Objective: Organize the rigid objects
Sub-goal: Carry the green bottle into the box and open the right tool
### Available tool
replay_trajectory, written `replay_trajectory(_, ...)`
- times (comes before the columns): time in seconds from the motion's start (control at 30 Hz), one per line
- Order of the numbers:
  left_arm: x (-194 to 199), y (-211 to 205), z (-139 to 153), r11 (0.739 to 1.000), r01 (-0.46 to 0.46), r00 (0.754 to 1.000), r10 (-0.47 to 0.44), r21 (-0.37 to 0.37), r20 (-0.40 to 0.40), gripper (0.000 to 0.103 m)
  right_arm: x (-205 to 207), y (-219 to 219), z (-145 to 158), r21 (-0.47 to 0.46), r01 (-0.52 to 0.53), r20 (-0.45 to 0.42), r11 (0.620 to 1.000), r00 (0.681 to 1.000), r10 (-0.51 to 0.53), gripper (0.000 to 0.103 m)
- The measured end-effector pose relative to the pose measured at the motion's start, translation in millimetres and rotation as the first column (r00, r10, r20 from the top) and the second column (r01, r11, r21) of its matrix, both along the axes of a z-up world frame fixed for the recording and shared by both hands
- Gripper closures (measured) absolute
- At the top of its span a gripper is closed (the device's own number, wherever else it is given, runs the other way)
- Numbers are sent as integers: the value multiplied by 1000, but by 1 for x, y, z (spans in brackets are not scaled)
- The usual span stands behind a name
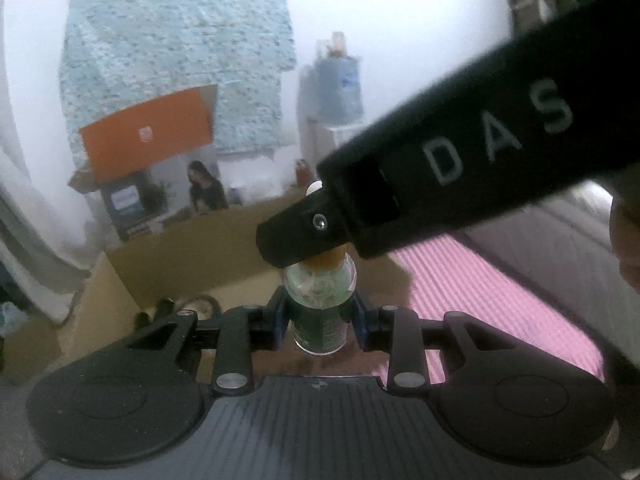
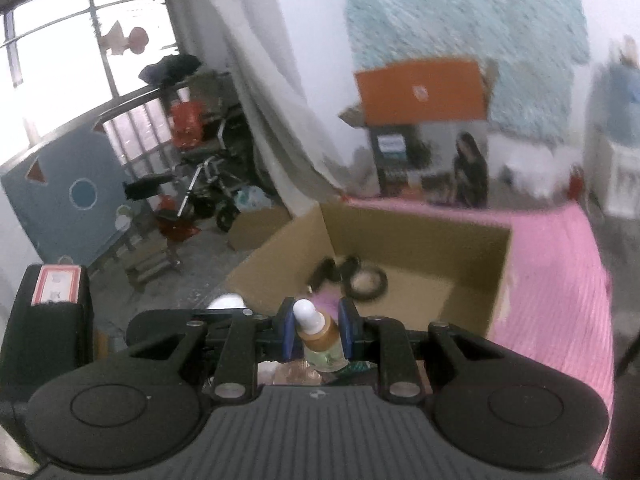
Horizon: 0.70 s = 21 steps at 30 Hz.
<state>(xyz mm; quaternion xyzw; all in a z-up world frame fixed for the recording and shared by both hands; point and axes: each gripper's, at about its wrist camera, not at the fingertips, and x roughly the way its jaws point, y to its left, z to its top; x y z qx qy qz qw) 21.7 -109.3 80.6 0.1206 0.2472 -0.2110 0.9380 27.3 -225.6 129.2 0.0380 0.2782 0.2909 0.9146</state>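
Observation:
A small dropper bottle (image 1: 320,328) with a clear glass shoulder, a green label and an amber collar stands upright between the blue pads of my left gripper (image 1: 320,318), which is shut on its body. From the upper right of the left wrist view my right gripper (image 1: 296,246), black and lettered, is clamped over the bottle's collar. In the right wrist view the right gripper (image 2: 318,330) is shut on the amber collar of the bottle (image 2: 322,338), and the white rubber bulb (image 2: 307,314) sticks up between the pads.
An open cardboard box (image 2: 420,232) lies just beyond on a pink striped cloth (image 2: 560,280). It holds a black ring (image 2: 366,282) and other dark items. A stroller (image 2: 208,184) and a blue board (image 2: 68,196) stand on the floor at left.

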Motion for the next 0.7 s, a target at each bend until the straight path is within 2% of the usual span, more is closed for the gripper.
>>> replay_trajectory(0.17,52,4,11,997,-57,996,54,-43,-71,72,55,10,16,-5,-48,-23,999,999,48,79)
replay_trajectory(0.3,99,6,3,995,-90,985,84,-38,-150,72,114,12,9,11,-68,-115,998,991,69,79)
replay_trajectory(0.53,177,6,-27,987,-142,939,113,-68,-325,72,196,18,-21,-17,-65,-229,998,972,60,79)
replay_trajectory(0.7,203,3,-48,983,-174,909,139,-55,-392,71,236,14,-45,-2,-64,-297,998,953,60,79)
